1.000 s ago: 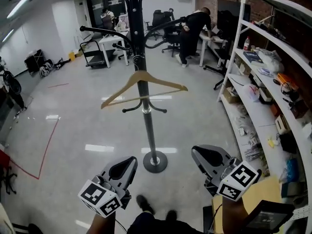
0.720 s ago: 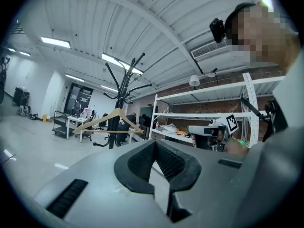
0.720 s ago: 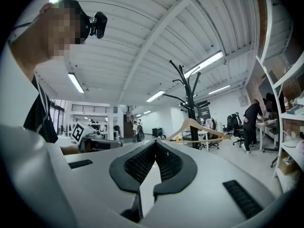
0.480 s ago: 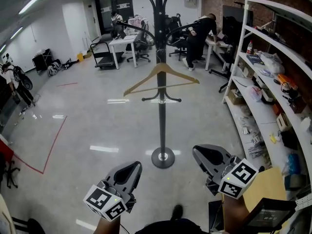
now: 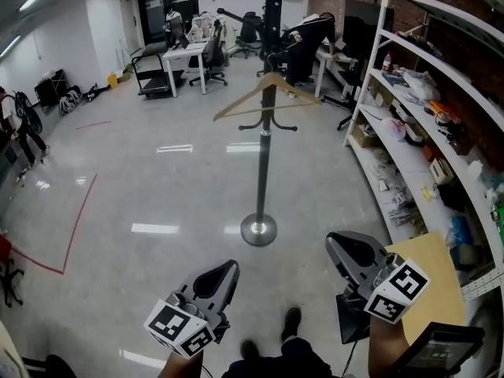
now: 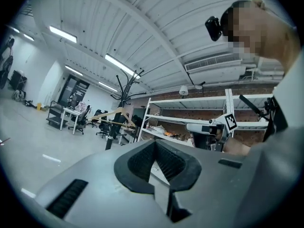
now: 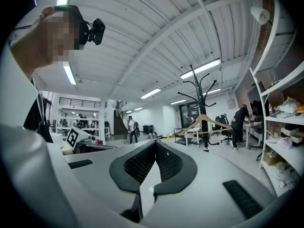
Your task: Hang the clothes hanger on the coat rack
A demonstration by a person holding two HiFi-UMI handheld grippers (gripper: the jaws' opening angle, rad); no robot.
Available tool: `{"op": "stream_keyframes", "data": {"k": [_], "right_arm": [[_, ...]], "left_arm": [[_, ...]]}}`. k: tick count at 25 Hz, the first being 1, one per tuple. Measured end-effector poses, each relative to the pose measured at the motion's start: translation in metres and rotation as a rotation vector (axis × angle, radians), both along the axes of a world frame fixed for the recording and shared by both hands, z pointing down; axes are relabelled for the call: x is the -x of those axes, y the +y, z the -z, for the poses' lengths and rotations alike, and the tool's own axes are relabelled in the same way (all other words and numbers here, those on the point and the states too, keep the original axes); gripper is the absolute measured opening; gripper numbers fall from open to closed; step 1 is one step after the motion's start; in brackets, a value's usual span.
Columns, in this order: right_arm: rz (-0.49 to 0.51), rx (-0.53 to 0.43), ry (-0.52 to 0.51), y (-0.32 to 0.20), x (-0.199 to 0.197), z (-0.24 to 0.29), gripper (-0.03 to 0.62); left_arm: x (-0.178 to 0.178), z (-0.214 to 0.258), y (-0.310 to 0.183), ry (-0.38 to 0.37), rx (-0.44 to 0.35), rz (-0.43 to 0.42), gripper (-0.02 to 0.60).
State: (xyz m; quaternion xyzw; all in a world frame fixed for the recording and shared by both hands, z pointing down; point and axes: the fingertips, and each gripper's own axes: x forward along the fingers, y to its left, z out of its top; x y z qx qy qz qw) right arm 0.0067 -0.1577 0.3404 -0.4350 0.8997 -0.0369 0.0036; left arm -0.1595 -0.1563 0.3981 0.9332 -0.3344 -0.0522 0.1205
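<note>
The clothes hanger (image 5: 240, 99) hangs on the coat rack (image 5: 262, 172), far out in front of both jaws. The left gripper (image 5: 227, 269) and right gripper (image 5: 339, 244) have their jaws closed together, holding nothing.

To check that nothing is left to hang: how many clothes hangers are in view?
1. The wooden clothes hanger hangs on the coat rack, high on its pole. More could be hidden farther off.

Cube (image 5: 179, 331) on left gripper (image 5: 227, 268): black-and-white square markers, no letters or numbers.
Cube (image 5: 396, 291) on right gripper (image 5: 339, 241): same markers, no readable text.
Shelf unit (image 5: 365, 69): print on goods too small to read.
</note>
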Motion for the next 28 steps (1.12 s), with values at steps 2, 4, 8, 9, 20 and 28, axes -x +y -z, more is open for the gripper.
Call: {"op": "stream_keyframes", "data": {"k": [2,4,8,9,20,28], "right_arm": [[-0.009,0.006,0.018,0.017,0.007,0.003,0.008],[-0.008,-0.004,0.029,0.031,0.01,0.007,0.008],[0.0,-0.04,0.032,0.054,0.007,0.018,0.008],[0.006,-0.048,0.032,0.061,0.006,0.02,0.008],[0.057,-0.065,0.015,0.168,-0.056,0.012,0.008],[0.098,-0.066,-0.002,0.25,-0.092,0.013,0.008]], "left_arm": [[0.003,0.001,0.01,0.011,0.009,-0.016,-0.002],[0.002,0.002,0.024,0.004,0.005,-0.032,-0.002],[-0.007,0.011,0.053,-0.009,-0.022,-0.046,-0.002],[-0.008,0.014,0.059,-0.009,-0.027,-0.042,-0.002],[-0.071,0.024,0.177,-0.031,-0.064,-0.006,-0.002],[-0.103,0.032,0.277,-0.058,-0.087,0.006,-0.002]]}}
